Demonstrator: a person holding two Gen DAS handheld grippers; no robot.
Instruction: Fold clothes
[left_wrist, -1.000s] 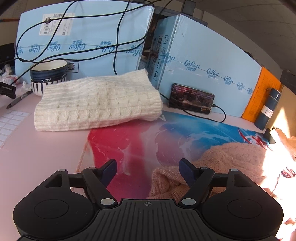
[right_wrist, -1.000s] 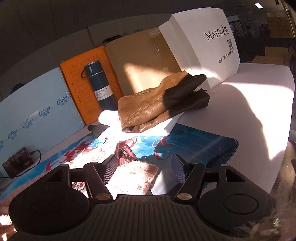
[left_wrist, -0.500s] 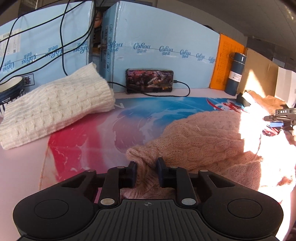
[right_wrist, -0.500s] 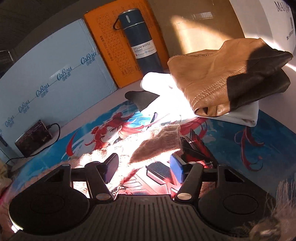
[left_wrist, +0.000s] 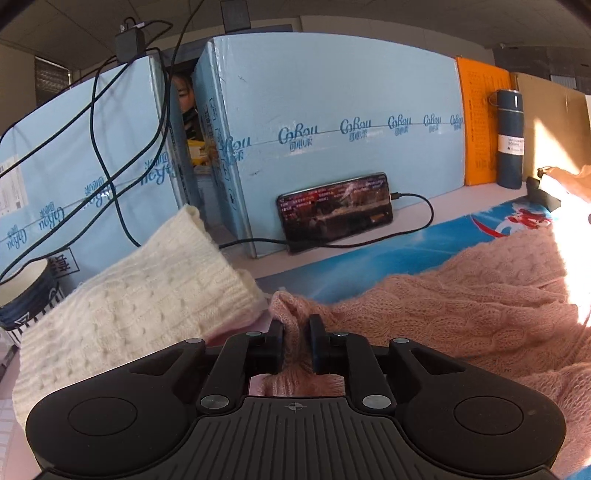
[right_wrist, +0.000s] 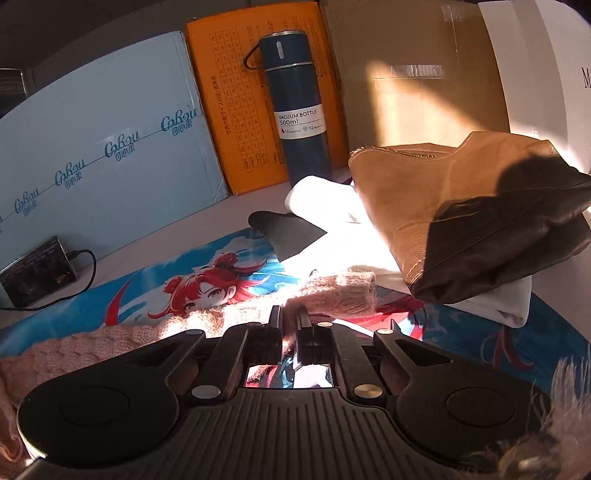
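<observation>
Left hand-held gripper (left_wrist: 296, 325) low over the tabletop (left_wrist: 454, 206), pointing forward toward the blue boxes (left_wrist: 332, 155), jaws clenched on a bunched fold of the pink knit sweater (left_wrist: 461, 306). Pinched knit stands up between the fingers (left_wrist: 276, 332). Sweater body spreads from the grip off to the right across the anime-print mat (left_wrist: 424, 243), long axis roughly left-right in this view, far right part washed out by sunlight. Folded cream knit sweater (left_wrist: 136, 306) lies just beside the grip on the left, tilted up toward the boxes. Phone (left_wrist: 334, 210) leans against the blue box behind, cable plugged in. Bowl (left_wrist: 26, 291) at far left edge.

Right hand-held gripper (right_wrist: 290, 319) also low and level, pointing toward the vacuum bottle (right_wrist: 295, 107), jaws nearly closed, grasping a thin edge of the pink sweater near its ribbed cuff (right_wrist: 340, 291). Cuff end points right toward the folded tan leather jacket (right_wrist: 461, 206), which sits on a folded white garment (right_wrist: 332, 206). Sweater trails left from the grip over the mat
</observation>
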